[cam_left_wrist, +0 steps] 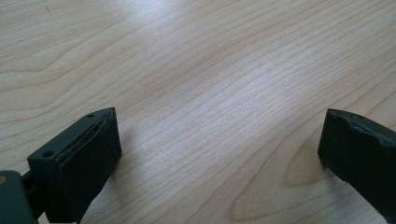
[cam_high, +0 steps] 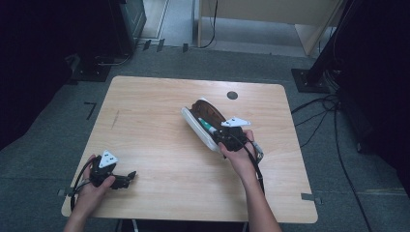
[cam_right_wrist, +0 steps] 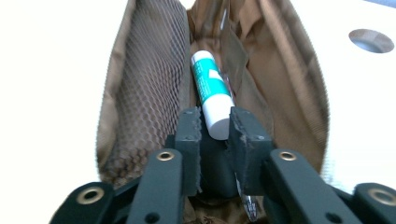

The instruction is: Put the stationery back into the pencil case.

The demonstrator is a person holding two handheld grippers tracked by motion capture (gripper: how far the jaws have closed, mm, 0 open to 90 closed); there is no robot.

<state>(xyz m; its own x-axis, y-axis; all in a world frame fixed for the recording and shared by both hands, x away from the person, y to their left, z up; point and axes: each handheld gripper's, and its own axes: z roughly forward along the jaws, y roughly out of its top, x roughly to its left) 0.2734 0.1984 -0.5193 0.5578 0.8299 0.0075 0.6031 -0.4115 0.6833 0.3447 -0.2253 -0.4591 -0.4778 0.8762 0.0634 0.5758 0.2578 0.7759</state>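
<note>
An open pouch (cam_high: 199, 115), white outside and brown inside, lies right of the table's middle. In the right gripper view its mesh pocket (cam_right_wrist: 149, 84) lines the left wall. A white and teal tube (cam_right_wrist: 210, 84) lies along the inside of the pouch (cam_right_wrist: 289, 79), and it is also seen from above as the tube (cam_high: 207, 126). My right gripper (cam_right_wrist: 215, 128) is shut on the tube's near end, at the pouch's near mouth (cam_high: 223, 137). My left gripper (cam_high: 129, 176) rests at the table's front left, open, over bare wood (cam_left_wrist: 219, 154).
The wooden table (cam_high: 154, 111) has a dark round hole (cam_high: 232, 95) behind the pouch, also seen in the right gripper view as the hole (cam_right_wrist: 371, 40). Cables and dark stands sit on the floor around the table.
</note>
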